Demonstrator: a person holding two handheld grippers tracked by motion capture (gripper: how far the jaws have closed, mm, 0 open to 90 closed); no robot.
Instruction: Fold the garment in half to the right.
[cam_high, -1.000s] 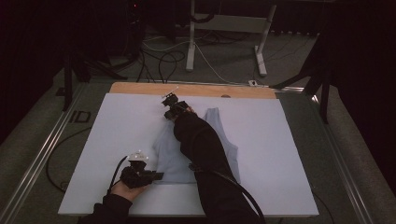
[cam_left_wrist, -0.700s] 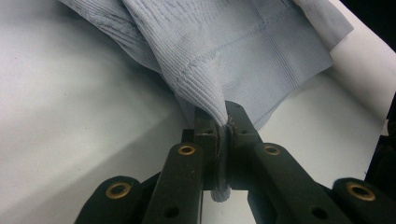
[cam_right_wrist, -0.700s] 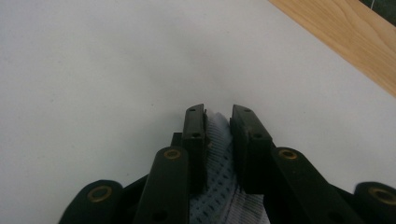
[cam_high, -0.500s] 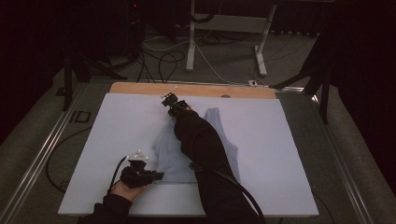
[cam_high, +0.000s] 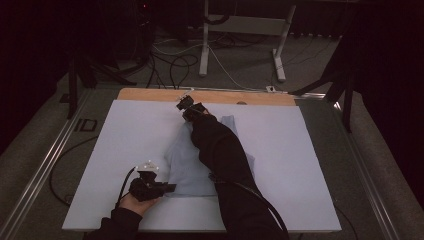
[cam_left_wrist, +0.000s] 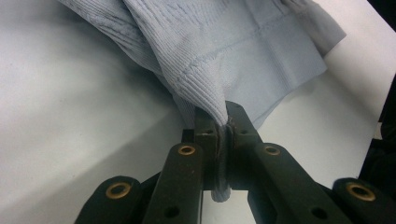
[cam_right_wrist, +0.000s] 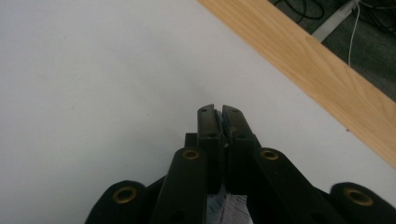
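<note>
A light blue ribbed garment (cam_high: 186, 167) lies crumpled in the middle of the white table cover (cam_high: 305, 165). My left gripper (cam_high: 169, 188) is at its near left corner, shut on a fold of the knit hem (cam_left_wrist: 201, 88) that bunches between the jaws (cam_left_wrist: 225, 116). My right gripper (cam_high: 183, 104) reaches to the garment's far edge, the dark sleeve lying over the cloth. In the right gripper view its jaws (cam_right_wrist: 218, 113) stand shut, with a thin strip of blue cloth between the pads and more cloth (cam_right_wrist: 226, 207) hanging below them.
A wooden strip (cam_high: 215, 96) runs along the table's far edge, close beyond the right gripper, seen also in the right gripper view (cam_right_wrist: 327, 79). Metal rails (cam_high: 45, 165) flank the table. Cables and stand legs (cam_high: 205, 45) lie on the floor behind.
The right gripper has lifted slightly at the garment's far edge. The left gripper has stayed put on the near corner.
</note>
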